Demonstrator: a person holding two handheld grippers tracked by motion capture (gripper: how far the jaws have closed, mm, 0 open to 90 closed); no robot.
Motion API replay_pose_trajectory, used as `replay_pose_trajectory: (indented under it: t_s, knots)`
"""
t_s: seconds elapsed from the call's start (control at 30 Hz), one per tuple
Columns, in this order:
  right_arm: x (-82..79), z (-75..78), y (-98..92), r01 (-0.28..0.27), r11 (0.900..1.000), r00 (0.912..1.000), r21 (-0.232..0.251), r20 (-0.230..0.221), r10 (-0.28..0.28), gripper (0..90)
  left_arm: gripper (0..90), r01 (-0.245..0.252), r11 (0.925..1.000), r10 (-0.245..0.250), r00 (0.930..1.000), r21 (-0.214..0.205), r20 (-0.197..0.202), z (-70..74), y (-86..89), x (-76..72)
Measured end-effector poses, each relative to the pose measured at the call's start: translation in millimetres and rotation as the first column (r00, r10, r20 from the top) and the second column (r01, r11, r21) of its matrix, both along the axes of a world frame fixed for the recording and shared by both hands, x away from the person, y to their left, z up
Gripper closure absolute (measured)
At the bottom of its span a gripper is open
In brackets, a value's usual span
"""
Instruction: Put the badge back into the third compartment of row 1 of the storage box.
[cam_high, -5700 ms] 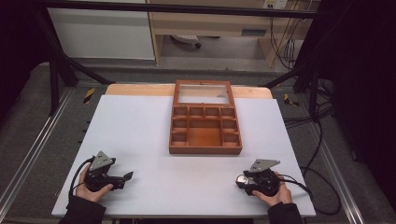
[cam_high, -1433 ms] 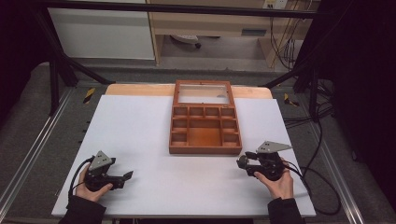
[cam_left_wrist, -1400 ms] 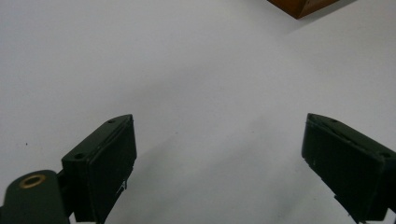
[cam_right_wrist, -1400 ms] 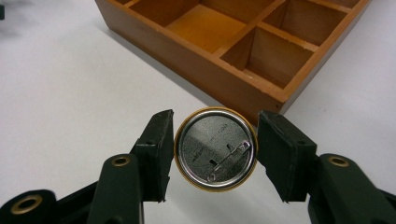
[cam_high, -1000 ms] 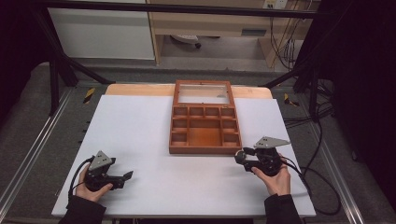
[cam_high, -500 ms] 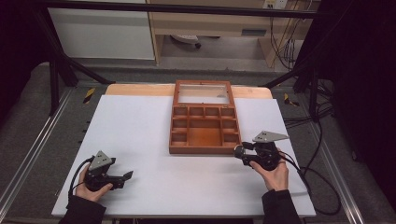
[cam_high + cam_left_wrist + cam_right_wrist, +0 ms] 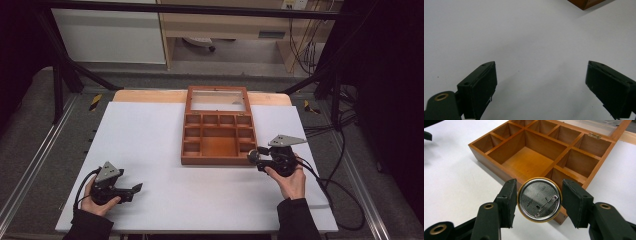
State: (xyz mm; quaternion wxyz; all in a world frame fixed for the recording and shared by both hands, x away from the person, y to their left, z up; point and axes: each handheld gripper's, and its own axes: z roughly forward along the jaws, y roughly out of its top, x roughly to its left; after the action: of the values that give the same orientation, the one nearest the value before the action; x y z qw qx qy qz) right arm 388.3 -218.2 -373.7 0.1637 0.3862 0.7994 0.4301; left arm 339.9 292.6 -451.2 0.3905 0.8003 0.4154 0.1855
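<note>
A brown wooden box [image 7: 217, 161] with several empty compartments lies flat on the white table [image 7: 150, 140], its glazed lid [image 7: 218, 91] folded open behind it. My right gripper [image 7: 257, 156] hovers at the box's front right corner, shut on a round gold-rimmed pin badge [image 7: 539, 199]. The badge's silver back and safety pin face the camera, just in front of the box [image 7: 499, 167] and its small front right compartment. My left gripper [image 7: 134, 190] rests near the table's front left with its jaws wide apart, and nothing lies between its pads [image 7: 484, 85].
Black cables [image 7: 345, 200] trail off the table's right side. Metal rails [image 7: 30, 165] run along both sides of the table on the grey floor. White tabletop stretches between the two hands.
My right gripper, with the badge in it, has moved away from the front edge and leftward to the box's front right corner. The left hand stays put.
</note>
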Motion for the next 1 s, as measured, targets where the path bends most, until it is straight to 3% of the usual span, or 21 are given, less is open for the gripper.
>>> replay_pose_trajectory:
  t_s: [1.0]
  knots:
    - [32.5, 10.7, 16.0, 0.021, 0.9997, 0.9995, 0.015, 0.025, -0.021, 47.6, 9.7, 0.0, 1.0, 0.0, 1.0, -0.002, 0.0, 0.1, 0.3, 0.1]
